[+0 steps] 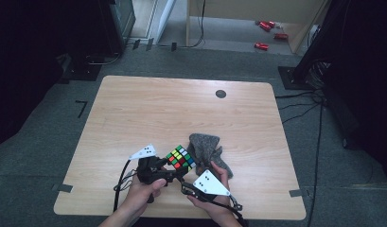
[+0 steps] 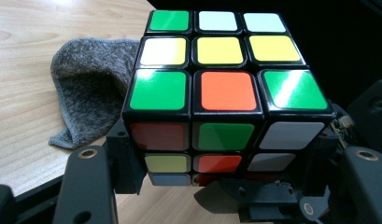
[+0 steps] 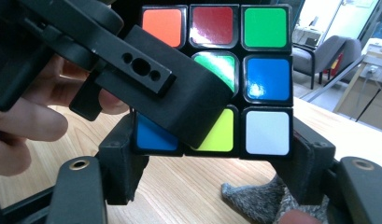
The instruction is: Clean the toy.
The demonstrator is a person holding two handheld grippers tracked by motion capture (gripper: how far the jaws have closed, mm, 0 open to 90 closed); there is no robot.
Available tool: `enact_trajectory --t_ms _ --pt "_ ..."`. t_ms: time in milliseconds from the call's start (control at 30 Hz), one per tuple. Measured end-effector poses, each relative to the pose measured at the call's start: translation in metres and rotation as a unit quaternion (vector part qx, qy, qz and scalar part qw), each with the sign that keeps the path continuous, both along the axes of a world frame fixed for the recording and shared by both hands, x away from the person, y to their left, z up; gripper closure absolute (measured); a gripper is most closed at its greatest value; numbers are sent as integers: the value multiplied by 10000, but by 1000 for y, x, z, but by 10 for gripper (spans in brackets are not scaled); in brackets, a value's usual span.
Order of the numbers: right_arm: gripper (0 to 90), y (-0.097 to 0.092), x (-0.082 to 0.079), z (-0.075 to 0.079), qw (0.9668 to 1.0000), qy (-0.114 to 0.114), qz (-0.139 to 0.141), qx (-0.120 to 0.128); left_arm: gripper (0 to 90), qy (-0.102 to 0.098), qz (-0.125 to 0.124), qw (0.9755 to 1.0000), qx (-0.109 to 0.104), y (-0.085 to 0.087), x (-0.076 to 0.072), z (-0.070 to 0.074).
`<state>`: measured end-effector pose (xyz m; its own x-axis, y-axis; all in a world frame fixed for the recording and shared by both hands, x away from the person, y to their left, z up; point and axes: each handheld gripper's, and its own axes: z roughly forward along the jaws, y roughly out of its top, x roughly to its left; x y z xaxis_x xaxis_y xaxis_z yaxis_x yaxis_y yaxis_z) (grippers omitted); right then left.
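A scrambled colour cube (image 1: 180, 158) hangs just above the wooden table (image 1: 181, 109), near its front edge. My left gripper (image 1: 174, 166) is shut on it; in the left gripper view its jaws clamp the lower layers of the cube (image 2: 216, 93) from both sides. My right gripper (image 1: 187, 174) comes in from the right. In the right gripper view its jaws press on both sides of the bottom row of the cube (image 3: 254, 79), while one left jaw lies slanted across the face. A grey cloth (image 1: 205, 146) lies crumpled on the table right behind the cube.
A small black round disc (image 1: 221, 93) sits in the tabletop near the far edge. Both hands hold the grippers at the front edge. Beyond the table is grey floor with cables at the right and red objects (image 1: 267, 26) far back.
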<state>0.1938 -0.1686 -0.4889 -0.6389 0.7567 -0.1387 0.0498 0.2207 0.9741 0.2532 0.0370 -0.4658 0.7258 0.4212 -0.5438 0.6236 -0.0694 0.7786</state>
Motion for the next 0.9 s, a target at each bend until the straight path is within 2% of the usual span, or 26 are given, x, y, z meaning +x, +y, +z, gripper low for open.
enact_trajectory --t_ms 67,200,267,400,533,567,733,800,867,900 --pt "344 -1 0 0 10000 -8 2 -32 347 57 -42 10000 -29 1 1 -1" --pt "346 -2 0 2 9999 40 51 -78 327 -34 -148 9999 -50 1 3 -1" --pt "346 -3 1 2 9999 95 135 -50 303 -198 -152 9997 -5 2 3 0" --pt "347 -7 2 4 9998 144 107 -37 268 -396 -63 9991 -111 7 3 3" --pt "347 -11 3 7 9998 153 108 -62 245 -692 -59 9975 -132 8 1 4" --pt "347 -12 3 7 9998 142 93 -78 243 -820 -45 9966 -101 8 1 4" --pt "347 -21 7 6 9996 249 -104 -79 225 -950 82 9953 -161 13 1 6" --pt "347 -26 9 7 9995 255 -156 -55 219 -1118 167 9935 -130 16 2 7" --pt "347 -30 9 9 9993 289 -229 -20 224 -1334 256 9907 -109 18 2 7" --pt "347 -31 10 9 9993 288 -255 -16 239 -1531 326 9876 -63 19 1 6"
